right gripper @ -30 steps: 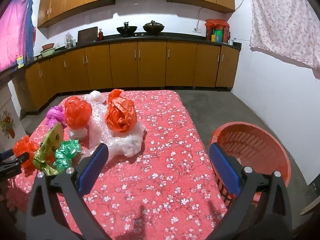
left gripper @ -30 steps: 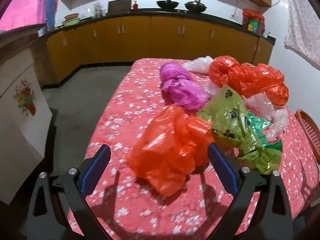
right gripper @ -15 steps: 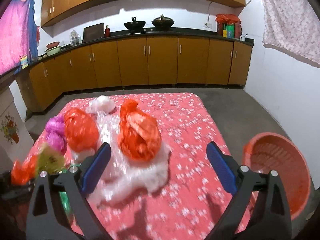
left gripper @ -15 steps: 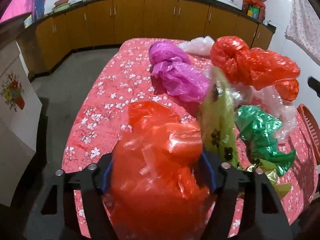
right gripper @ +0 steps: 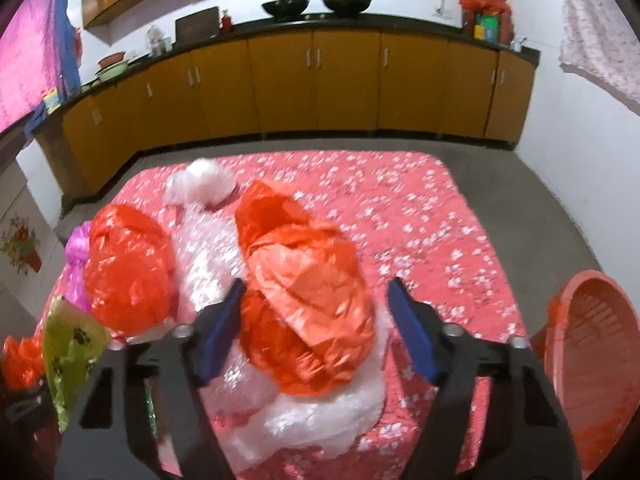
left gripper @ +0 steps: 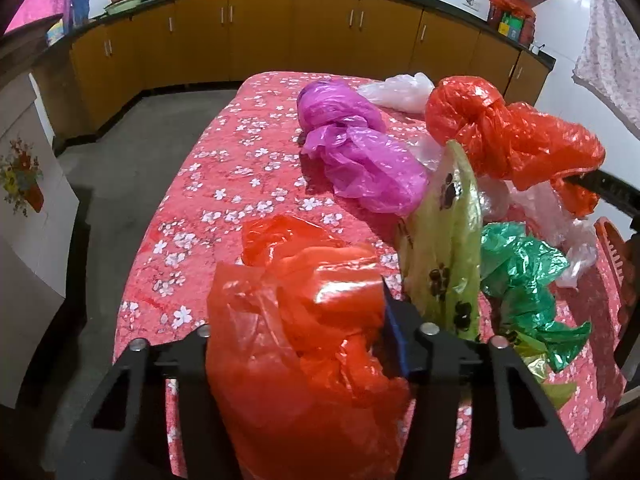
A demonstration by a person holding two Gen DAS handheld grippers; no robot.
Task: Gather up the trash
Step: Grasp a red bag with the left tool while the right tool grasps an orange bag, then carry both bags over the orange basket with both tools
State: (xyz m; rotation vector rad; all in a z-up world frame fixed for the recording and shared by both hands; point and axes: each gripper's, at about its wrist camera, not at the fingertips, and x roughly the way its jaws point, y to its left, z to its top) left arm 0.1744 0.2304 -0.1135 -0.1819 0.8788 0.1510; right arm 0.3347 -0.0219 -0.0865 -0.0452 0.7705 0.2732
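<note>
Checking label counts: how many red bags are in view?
3. Front bag in the closing left hand-held gripper; middle bag between the closing right hand-held gripper's jaws; third bag just left of it. Others may be buried.

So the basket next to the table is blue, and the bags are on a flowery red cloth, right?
Not quite. The basket is orange-red, not blue, as the right wrist view shows at the table's right edge. The rest holds: the bags, such as the purple bag, lie on a flowery red cloth.
</note>
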